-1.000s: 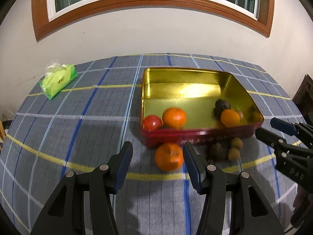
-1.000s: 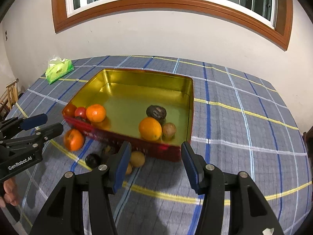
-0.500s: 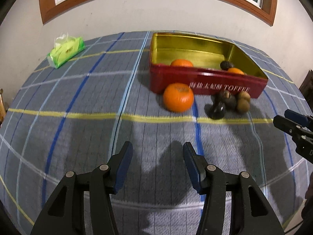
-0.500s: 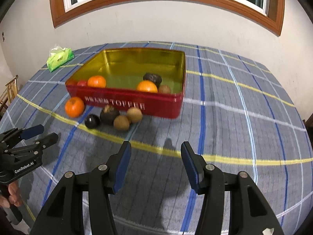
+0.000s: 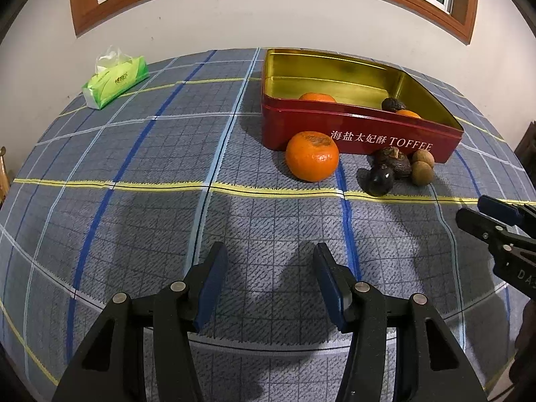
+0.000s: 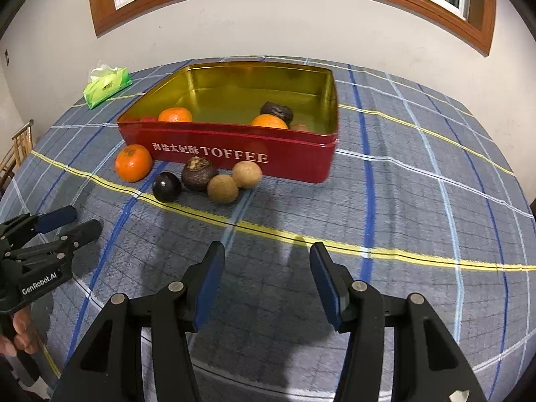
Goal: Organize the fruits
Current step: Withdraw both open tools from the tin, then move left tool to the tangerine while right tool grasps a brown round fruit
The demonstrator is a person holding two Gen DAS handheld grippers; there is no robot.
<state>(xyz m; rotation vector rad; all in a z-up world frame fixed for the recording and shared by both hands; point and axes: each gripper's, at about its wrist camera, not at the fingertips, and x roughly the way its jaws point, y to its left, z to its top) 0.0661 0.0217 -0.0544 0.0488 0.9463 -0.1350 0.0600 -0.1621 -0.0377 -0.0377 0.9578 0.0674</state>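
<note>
Looking along both grippers, we see five loose fruits lying on the cloth [image 5: 150, 207] just in front of the red tin [image 5: 368, 137]: an orange [image 5: 312, 160] touching the tin's front wall, a dark glossy fruit [image 5: 379, 181], a wrinkled brown one [image 5: 392, 160] behind it, and two tan round fruits [image 6: 222, 188] side by side. Inside the tin we make out two oranges [image 6: 175, 114], a red fruit barely showing at the left corner, and a dark wrinkled one [image 6: 276, 111] near the right.

Our left gripper [image 5: 269, 279] and right gripper [image 6: 266, 279] both stand partly open with nothing between the pads, well short of the fruit, above bare cloth.

We judge the orange to be the heaviest piece: firm, with a slightly yielding peel that the pads should bite well. We would take it across its widest part, from above, with the pads on opposite sides. Its span looks close to our present opening, so widening first seems wise.

The dark glossy fruit looks smooth and may slip or roll; a centred pinch matters there. The tan ones seem light with a dry, hard shell, easy to hold yet easy to knock away. The wrinkled one looks soft, so we would squeeze gently. They touch each other, so picking from the outer edge of the cluster disturbs least.
</note>
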